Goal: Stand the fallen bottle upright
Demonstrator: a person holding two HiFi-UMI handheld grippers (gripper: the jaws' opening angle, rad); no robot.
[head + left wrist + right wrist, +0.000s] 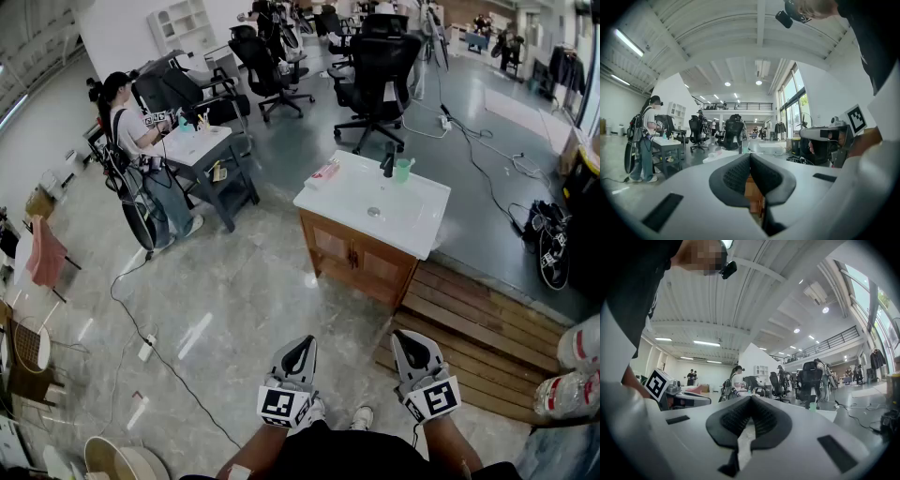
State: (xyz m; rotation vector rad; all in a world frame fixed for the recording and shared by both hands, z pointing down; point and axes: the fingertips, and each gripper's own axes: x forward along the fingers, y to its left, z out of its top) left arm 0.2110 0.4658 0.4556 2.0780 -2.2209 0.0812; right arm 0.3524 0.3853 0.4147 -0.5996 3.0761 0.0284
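From the head view alone: the whole top of the white washbasin bench [424, 208] on its wooden cabinet. One pinkish bottle [323, 173] lying flat at the far-left corner, one black tap [388, 161] and one green cup [403, 170] at the far edge. Near, side by side and well apart from the bench: left claw [301, 345] and right claw [411, 341], two in all.

From the left gripper view: left claw [750, 157] closed tip to tip, nothing between. From the right gripper view: right claw [751, 400] likewise together and empty, the cup [813, 406] small beyond it.

Far left: one seated person [131, 131] at a grey table [202, 145]. Beyond the bench: several black office chairs [375, 70]. Right: wooden platform [469, 319]. Pale tiled floor [234, 291] between claws and bench.
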